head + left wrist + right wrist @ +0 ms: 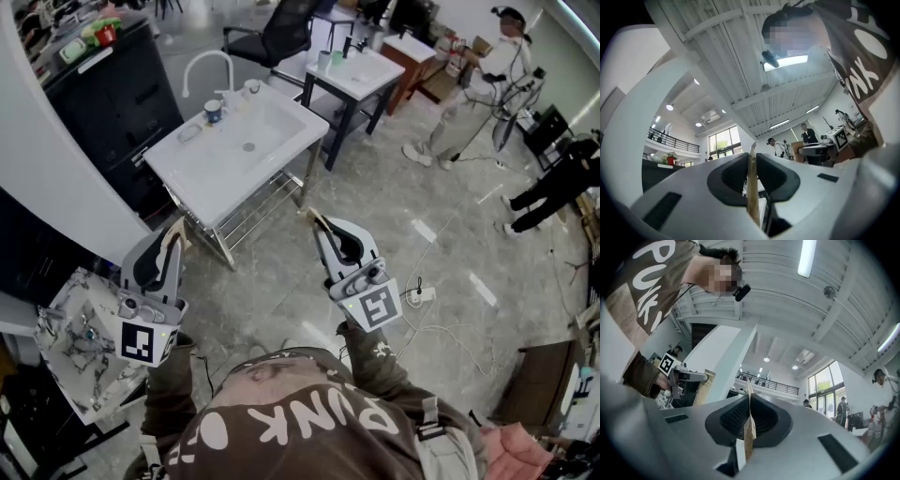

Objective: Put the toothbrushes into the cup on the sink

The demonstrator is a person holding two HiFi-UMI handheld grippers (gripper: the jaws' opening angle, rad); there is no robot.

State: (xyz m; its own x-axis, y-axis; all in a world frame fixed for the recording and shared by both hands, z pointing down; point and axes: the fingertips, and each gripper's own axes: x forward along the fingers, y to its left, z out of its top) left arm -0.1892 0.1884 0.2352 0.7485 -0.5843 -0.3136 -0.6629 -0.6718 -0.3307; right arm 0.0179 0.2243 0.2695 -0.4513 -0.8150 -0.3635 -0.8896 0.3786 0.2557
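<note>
A white sink (pixel 202 173) on a metal frame stands ahead at the upper left, with a faucet (pixel 204 64) and a small dark-banded cup (pixel 214 111) at its back rim. Both grippers are held in the air well short of the sink, tips pointing upward. My left gripper (pixel 173 242) is shut on a thin tan toothbrush (pixel 752 187), which stands edge-on between the pads. A second thin tan toothbrush (pixel 749 427) sits the same way in my right gripper (pixel 321 225), also shut. The brush heads are hidden.
A white-topped side table (pixel 361 70) and an office chair (pixel 277 37) stand behind the sink. A black cabinet (pixel 103 94) is at the far left. A marble-patterned counter (pixel 80 347) lies beside my left arm. Cables and a power strip (pixel 420 295) cross the floor; people (pixel 478 84) stand far right.
</note>
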